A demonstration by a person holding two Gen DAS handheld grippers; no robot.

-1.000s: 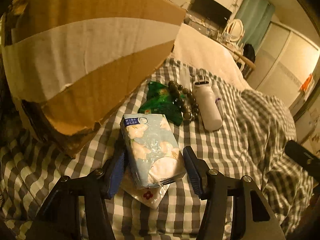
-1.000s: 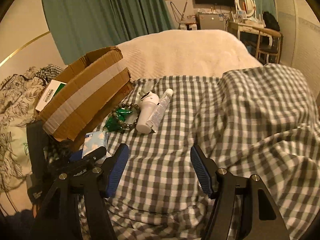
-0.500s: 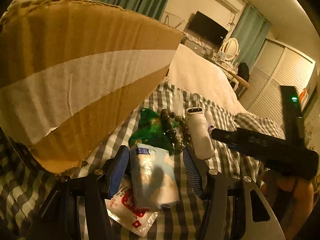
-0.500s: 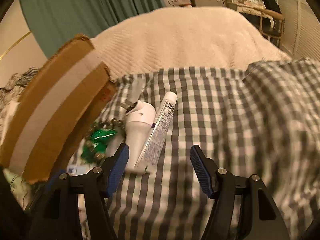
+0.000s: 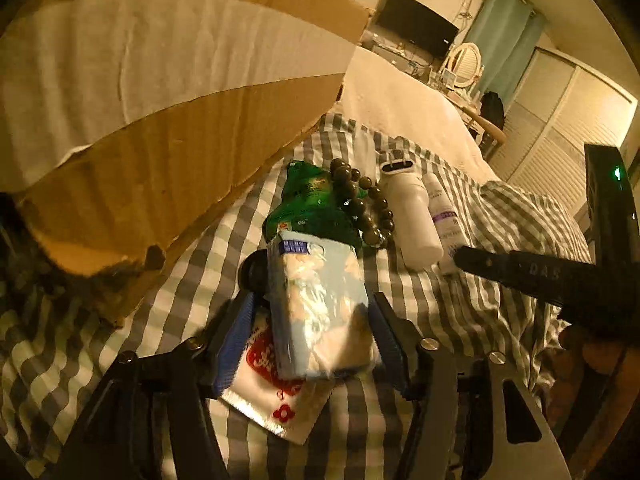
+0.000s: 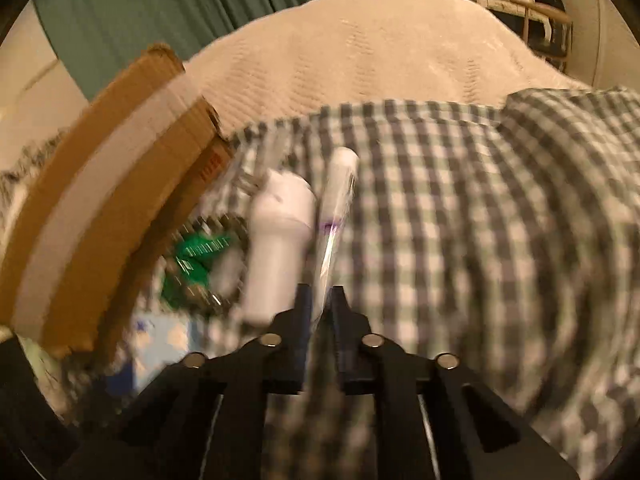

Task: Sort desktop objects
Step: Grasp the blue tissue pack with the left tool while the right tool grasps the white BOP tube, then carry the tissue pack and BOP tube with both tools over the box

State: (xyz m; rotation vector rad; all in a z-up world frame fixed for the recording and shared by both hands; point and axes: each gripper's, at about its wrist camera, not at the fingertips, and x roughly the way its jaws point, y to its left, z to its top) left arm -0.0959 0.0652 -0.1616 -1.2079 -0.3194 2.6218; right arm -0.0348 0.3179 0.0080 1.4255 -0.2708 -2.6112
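Observation:
My left gripper (image 5: 312,340) has its jaws around a pale blue tissue pack (image 5: 320,304) that lies on the checked cloth (image 5: 192,300), over a red and white sachet (image 5: 280,396). Beyond it lie a green packet (image 5: 308,200), a dark bead bracelet (image 5: 364,204), a white bottle (image 5: 412,216) and a white tube (image 5: 444,216). My right gripper (image 6: 320,304) is shut on the flat end of the tube (image 6: 336,200), beside the white bottle (image 6: 276,240). The right wrist view is blurred.
A taped cardboard box (image 5: 160,80) stands at the left, close to the objects; it also shows in the right wrist view (image 6: 100,208). A cream bedspread (image 6: 380,52) lies beyond the checked cloth. Furniture stands at the far wall.
My right gripper moved forward to the tube and closed on it. My left gripper's jaws narrowed around the tissue pack.

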